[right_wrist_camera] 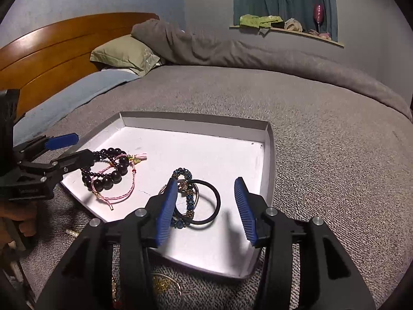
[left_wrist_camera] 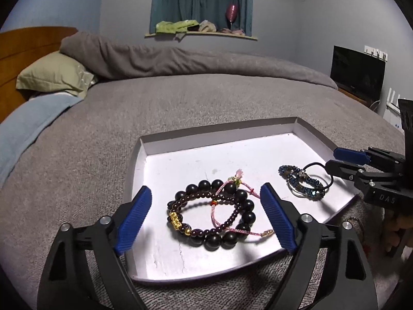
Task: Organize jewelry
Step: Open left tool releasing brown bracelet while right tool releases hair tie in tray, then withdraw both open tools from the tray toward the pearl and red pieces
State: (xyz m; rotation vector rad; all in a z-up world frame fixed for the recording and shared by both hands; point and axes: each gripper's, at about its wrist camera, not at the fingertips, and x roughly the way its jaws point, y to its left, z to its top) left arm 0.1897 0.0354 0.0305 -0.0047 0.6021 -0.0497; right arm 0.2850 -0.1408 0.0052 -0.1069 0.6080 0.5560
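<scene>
A shallow white tray (left_wrist_camera: 180, 155) (right_wrist_camera: 227, 139) lies on the grey bed. In it lie black bead bracelets (left_wrist_camera: 219, 217) (right_wrist_camera: 111, 173) tangled with a pink cord bracelet (left_wrist_camera: 232, 228) (right_wrist_camera: 121, 196). Beside them lie a blue beaded bracelet (left_wrist_camera: 304, 184) (right_wrist_camera: 187, 193) and a black hair tie (right_wrist_camera: 215, 201). My left gripper (left_wrist_camera: 209, 219) is open, its pads either side of the black beads. My right gripper (right_wrist_camera: 206, 211) is open and empty over the blue bracelet and hair tie; it also shows in the left wrist view (left_wrist_camera: 343, 161).
The grey blanket (left_wrist_camera: 103, 134) covers the bed. Pillows (left_wrist_camera: 54, 75) and a wooden headboard (right_wrist_camera: 59, 49) are at the far end. A small pearl piece (right_wrist_camera: 71, 233) and gold jewelry (right_wrist_camera: 165, 284) lie on the blanket by the tray's near edge.
</scene>
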